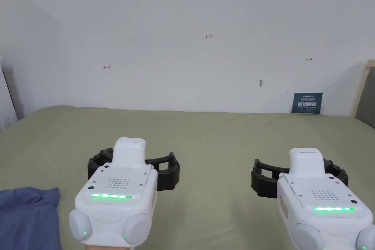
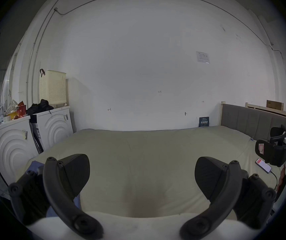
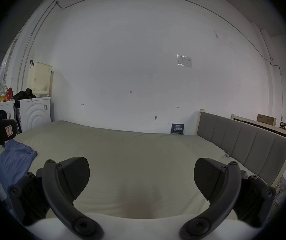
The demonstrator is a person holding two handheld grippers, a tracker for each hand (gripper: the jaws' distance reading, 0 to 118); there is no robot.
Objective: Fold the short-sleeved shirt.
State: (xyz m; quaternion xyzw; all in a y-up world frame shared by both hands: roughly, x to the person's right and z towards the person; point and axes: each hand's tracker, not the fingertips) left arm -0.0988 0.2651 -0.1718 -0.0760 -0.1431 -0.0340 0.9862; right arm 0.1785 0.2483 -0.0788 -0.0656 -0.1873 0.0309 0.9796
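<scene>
A blue short-sleeved shirt lies crumpled at the near left of the pale green bed. In the right gripper view the shirt rests left of the jaws. My left gripper hovers above the bed just right of the shirt, jaws wide apart and empty. My right gripper hovers farther right, also open and empty. In each gripper view the own jaws stand spread over bare sheet: left gripper, right gripper. A sliver of the shirt peeks behind the left jaw.
A white wall backs the bed, with a small dark sign leaning on it. A grey headboard bounds the right side. White appliances with a basket stand at the left. A phone with a cable lies on the bed's right.
</scene>
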